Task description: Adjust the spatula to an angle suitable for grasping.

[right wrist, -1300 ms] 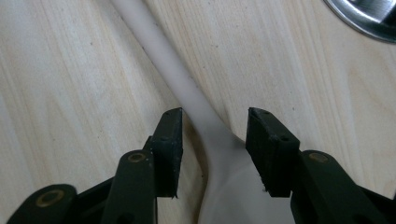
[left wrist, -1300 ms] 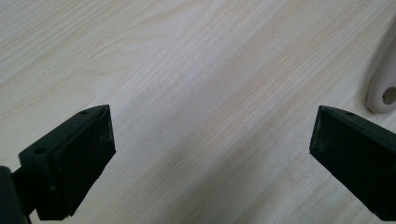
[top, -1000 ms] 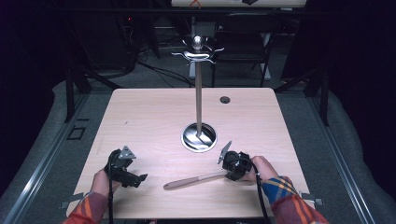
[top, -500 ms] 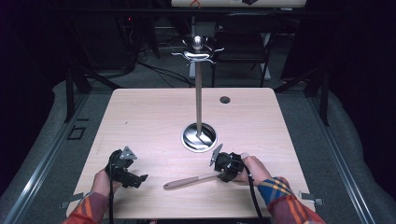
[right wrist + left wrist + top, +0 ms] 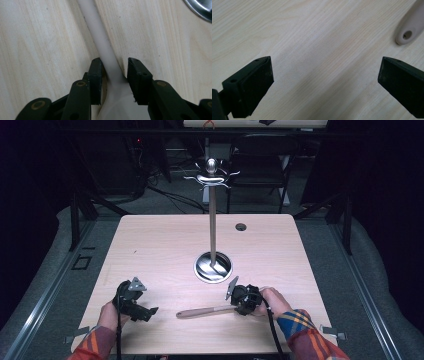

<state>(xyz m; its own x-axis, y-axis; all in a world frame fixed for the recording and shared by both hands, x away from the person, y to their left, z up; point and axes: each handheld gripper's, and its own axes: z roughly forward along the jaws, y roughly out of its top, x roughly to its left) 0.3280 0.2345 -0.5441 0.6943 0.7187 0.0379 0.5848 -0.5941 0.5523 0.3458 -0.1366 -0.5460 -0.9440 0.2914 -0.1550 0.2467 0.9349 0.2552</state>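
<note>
A beige long-handled utensil (image 5: 200, 311) lies flat near the table's front edge, handle pointing left. My right gripper (image 5: 232, 308) is at its right end. In the right gripper view its jaws have just been closing, and the right gripper (image 5: 115, 65) is shut on the utensil (image 5: 100, 37) where the thin handle widens. My left gripper (image 5: 149, 311) rests at the front left, a short way off the handle's tip. In the left gripper view the left gripper (image 5: 325, 75) is open over bare wood, with the utensil's holed handle end (image 5: 409, 27) ahead at upper right.
A tall metal stand (image 5: 212, 220) with hooks at its top rises from a round shiny base (image 5: 213, 266) at the table's middle, just beyond my right gripper; its rim (image 5: 200, 7) is at that gripper view's corner. A dark round hole (image 5: 241, 226) sits near the far edge.
My right hand has shifted a little to the left, along the utensil. The utensil and my left gripper have stayed where they were.
</note>
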